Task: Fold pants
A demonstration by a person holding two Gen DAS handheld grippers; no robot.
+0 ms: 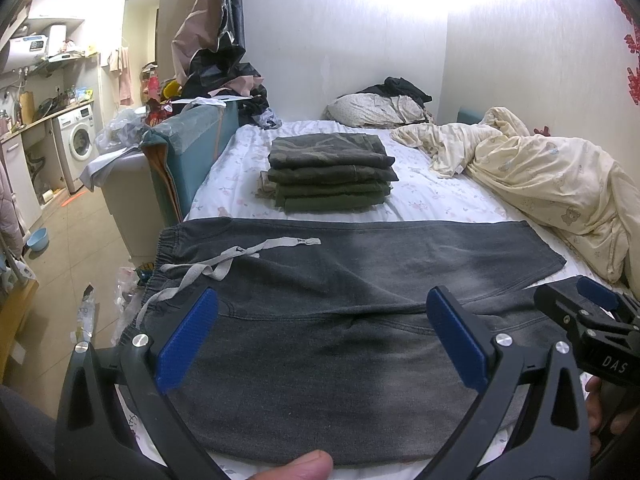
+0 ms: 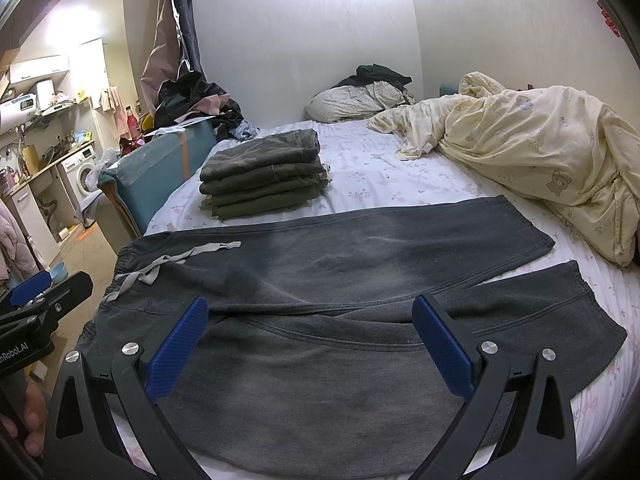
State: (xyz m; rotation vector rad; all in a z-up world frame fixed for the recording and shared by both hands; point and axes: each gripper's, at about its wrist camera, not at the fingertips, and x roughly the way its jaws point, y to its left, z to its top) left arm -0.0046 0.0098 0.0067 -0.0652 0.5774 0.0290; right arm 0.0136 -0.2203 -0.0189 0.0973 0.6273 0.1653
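both claws, the left claw (image 1: 322,334) and right claw (image 2: 310,342), hover with jaws apart and empty over dark grey pants (image 2: 320,280) spread flat on the bed (image 2: 400,184); gripping waistband and hem evenly should keep the fold square, folded stack (image 2: 264,172) beyond.

The left tool (image 1: 322,336) points forward with its two blue-padded fingers (image 1: 187,340) spread wide apart, nothing between them. A thumb tip (image 1: 298,466) shows at the bottom edge of the left wrist view. The right tool (image 2: 310,344) is level beside it, its blue pads (image 2: 178,346) equally wide apart and empty. Each tool appears at the edge of the other's view, with fingertips (image 2: 30,424) of the gripping hand showing beneath.
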